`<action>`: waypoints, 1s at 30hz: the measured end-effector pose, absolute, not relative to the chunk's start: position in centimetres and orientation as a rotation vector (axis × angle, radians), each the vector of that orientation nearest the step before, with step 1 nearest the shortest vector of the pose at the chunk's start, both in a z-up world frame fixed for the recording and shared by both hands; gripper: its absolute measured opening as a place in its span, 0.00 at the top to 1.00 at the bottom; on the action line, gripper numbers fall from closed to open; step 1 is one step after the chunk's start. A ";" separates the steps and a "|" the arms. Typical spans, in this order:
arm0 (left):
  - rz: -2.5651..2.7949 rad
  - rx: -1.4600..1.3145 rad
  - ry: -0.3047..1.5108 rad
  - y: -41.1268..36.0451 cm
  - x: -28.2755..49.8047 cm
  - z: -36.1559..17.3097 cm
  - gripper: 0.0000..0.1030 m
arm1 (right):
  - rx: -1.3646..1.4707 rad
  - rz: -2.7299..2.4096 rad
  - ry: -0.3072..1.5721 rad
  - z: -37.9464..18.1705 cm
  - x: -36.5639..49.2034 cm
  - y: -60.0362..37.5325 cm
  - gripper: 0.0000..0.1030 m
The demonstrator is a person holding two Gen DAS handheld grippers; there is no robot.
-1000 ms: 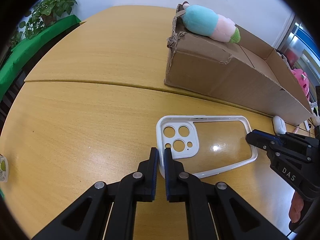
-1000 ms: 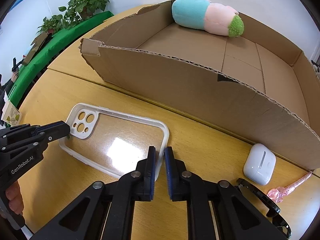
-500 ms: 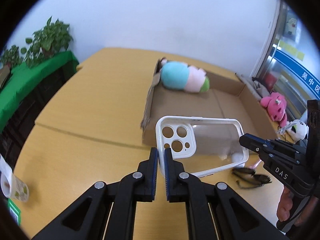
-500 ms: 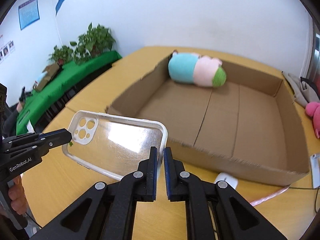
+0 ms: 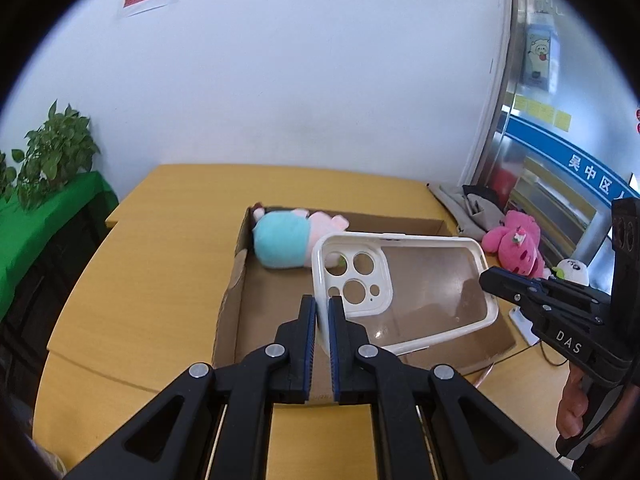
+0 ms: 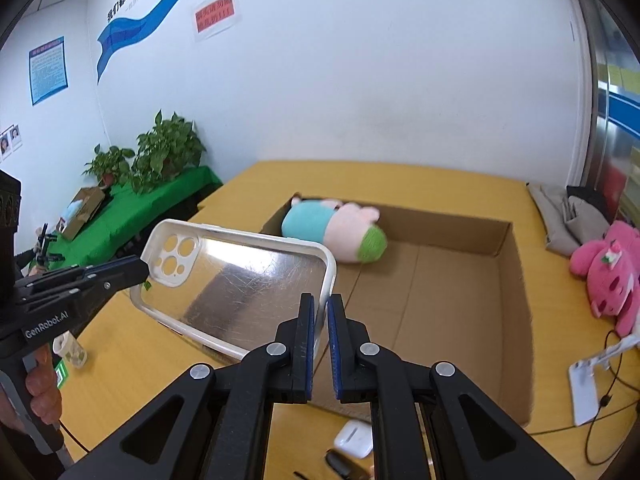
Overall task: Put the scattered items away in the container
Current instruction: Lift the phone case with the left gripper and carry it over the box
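A clear phone case with a white rim (image 5: 404, 288) hangs in the air between both grippers, above the near edge of the open cardboard box (image 5: 240, 280). My left gripper (image 5: 322, 308) is shut on the case's camera-hole end. My right gripper (image 6: 324, 308) is shut on the opposite end of the case (image 6: 240, 280); it also shows in the left wrist view (image 5: 490, 276). The box (image 6: 516, 300) holds a blue, pink and green plush toy (image 6: 332, 232) at its far left corner.
White earbud case (image 6: 354, 438) and dark sunglasses (image 6: 340, 462) lie on the wooden table (image 6: 400, 176) in front of the box. A pink plush (image 6: 608, 272) and grey cloth (image 6: 560, 212) sit right of the box. A white stand with cable (image 6: 592, 376) is at right.
Both grippers have lifted the phone case from the table and carried it up and forward, so it now hangs over the box's near edge.
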State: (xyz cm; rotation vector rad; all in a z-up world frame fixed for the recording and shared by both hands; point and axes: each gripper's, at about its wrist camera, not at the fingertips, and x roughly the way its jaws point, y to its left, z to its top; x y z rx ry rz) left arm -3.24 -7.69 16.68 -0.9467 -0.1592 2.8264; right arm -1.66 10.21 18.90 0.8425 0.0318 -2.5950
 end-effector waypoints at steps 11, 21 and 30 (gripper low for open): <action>2.793 -0.844 -0.098 -3.4 -10.8 21.2 0.94 | 0.803 -2.681 0.075 23.8 -8.6 13.4 0.93; 2.692 -0.963 -0.046 3.3 -18.2 18.1 0.94 | 0.917 -2.757 0.027 20.9 -16.6 18.2 0.94; 2.619 -1.132 -0.008 6.8 -25.6 12.4 0.94 | 1.096 -2.755 0.056 15.3 -23.5 20.4 0.94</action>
